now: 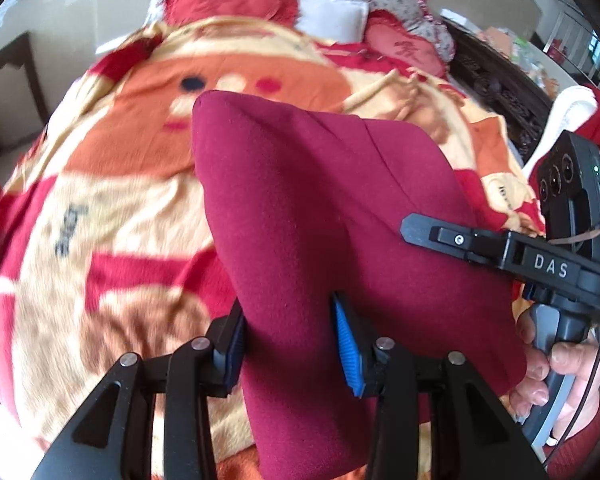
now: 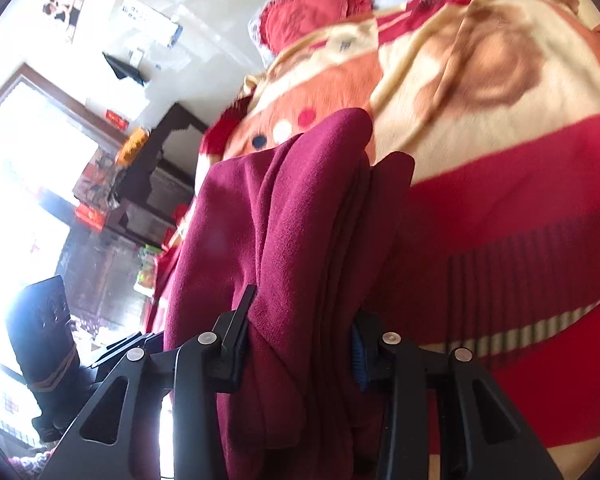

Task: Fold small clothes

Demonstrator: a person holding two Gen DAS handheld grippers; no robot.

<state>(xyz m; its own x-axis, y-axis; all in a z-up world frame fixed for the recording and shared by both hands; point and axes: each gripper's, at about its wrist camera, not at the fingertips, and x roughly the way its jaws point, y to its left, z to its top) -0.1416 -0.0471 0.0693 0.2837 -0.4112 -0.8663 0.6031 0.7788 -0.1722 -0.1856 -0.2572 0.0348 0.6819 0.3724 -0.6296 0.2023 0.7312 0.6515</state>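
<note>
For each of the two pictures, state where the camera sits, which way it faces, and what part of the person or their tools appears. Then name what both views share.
Left wrist: on the left gripper, looking down along its fingers at the maroon garment it clamps; the right gripper and right hand show.
Right wrist: on the right gripper, facing bunched maroon cloth and the room's window side.
Shared: the garment and the patterned blanket.

Maroon garment [image 1: 300, 208]; red, cream, orange cartoon-print blanket [image 1: 112, 184]; blue jaw pads [image 1: 346, 340].
</note>
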